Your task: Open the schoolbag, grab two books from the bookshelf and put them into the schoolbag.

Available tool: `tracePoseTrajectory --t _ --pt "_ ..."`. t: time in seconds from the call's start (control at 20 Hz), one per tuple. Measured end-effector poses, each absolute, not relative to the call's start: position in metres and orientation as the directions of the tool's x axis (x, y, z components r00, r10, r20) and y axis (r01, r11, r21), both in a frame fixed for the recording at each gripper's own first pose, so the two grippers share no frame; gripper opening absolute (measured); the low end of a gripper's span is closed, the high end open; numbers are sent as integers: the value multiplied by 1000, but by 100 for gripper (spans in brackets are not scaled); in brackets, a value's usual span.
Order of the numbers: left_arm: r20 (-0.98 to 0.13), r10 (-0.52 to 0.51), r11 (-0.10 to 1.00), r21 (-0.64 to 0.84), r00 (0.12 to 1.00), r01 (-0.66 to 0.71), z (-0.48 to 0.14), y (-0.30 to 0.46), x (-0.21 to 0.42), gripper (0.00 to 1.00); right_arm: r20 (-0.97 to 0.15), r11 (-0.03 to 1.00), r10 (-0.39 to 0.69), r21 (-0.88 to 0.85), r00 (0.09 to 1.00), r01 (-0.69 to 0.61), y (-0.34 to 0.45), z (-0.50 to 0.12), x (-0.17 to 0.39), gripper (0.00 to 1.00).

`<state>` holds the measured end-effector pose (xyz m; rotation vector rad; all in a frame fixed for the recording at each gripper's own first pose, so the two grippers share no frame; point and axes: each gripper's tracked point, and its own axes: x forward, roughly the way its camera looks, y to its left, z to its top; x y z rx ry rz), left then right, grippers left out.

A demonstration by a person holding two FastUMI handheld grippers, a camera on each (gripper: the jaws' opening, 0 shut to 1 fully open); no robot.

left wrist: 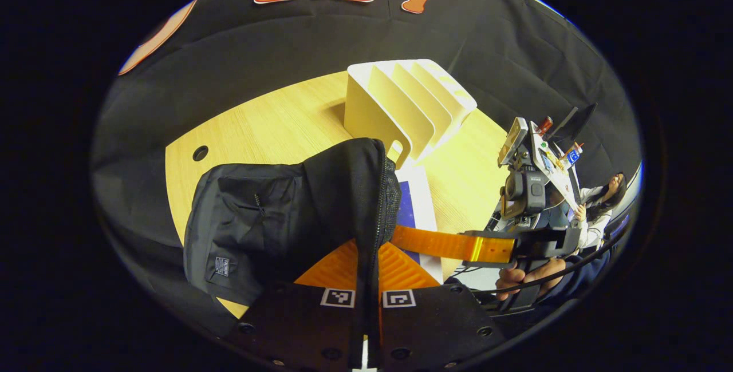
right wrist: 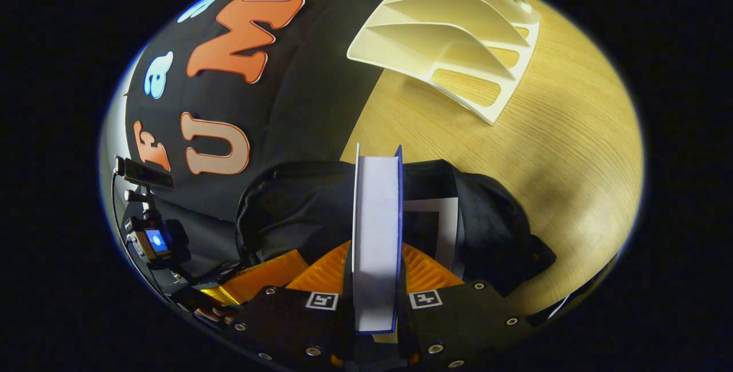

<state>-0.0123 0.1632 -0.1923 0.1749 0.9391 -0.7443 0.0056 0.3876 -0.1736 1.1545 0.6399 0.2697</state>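
Wooden counter (right wrist: 550, 149) in a black-walled booth.
Left hand-held gripper (left wrist: 368, 280) pinches the schoolbag (left wrist: 286, 217) edge; right hand-held gripper (right wrist: 375, 295) clamps a book (right wrist: 375, 229) above it.

A recording booth: black cloth wall (left wrist: 240, 57) behind a wooden table (left wrist: 269, 126), tripod camera (right wrist: 153, 241) alongside.

Left gripper (left wrist: 367, 257): black base plates with round screws and two square black-and-white markers. Right gripper (right wrist: 375, 280): the same black plates, screws and paired markers; seen from the left gripper view, it carries a camera block, circuit boards and thin cables. Hand (left wrist: 524, 274) below it; sleeve apparently dark.
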Motion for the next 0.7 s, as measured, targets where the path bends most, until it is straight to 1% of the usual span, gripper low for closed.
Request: tracePoseTrajectory --t 0.1,0.15,0.2,0.45,0.5,0.6,0.65,0.7 --pt "-784 -503 741 -173 365 649 -192 161 -15 4 -330 395 521 911 787 119 396 -177 8 31" --pt "-785 -502 737 -168 364 654 -193 159 -16 6 -331 397 530 911 781 117 399 -178 7 31" --pt "-786 -500 735 -163 364 658 -193 159 -17 4 -334 403 534 908 777 113 402 -180 8 31" --pt "-783 -500 736 -159 371 658 -191 154 -15 4 -343 417 565 904 751 99 416 -185 18 33" --pt "-783 -500 736 -159 370 658 -191 154 -14 4 -349 421 573 902 741 99 419 -187 20 34" --pt "-779 -508 738 -173 367 653 -191 154 -14 4 -378 404 611 904 696 136 425 -189 19 37" --pt "-778 -511 740 -182 365 648 -191 155 -13 4 -417 417 622 893 663 170 426 -193 15 38" --pt "-778 -513 741 -189 362 645 -192 156 -13 4 -462 451 631 872 623 189 428 -199 9 44"
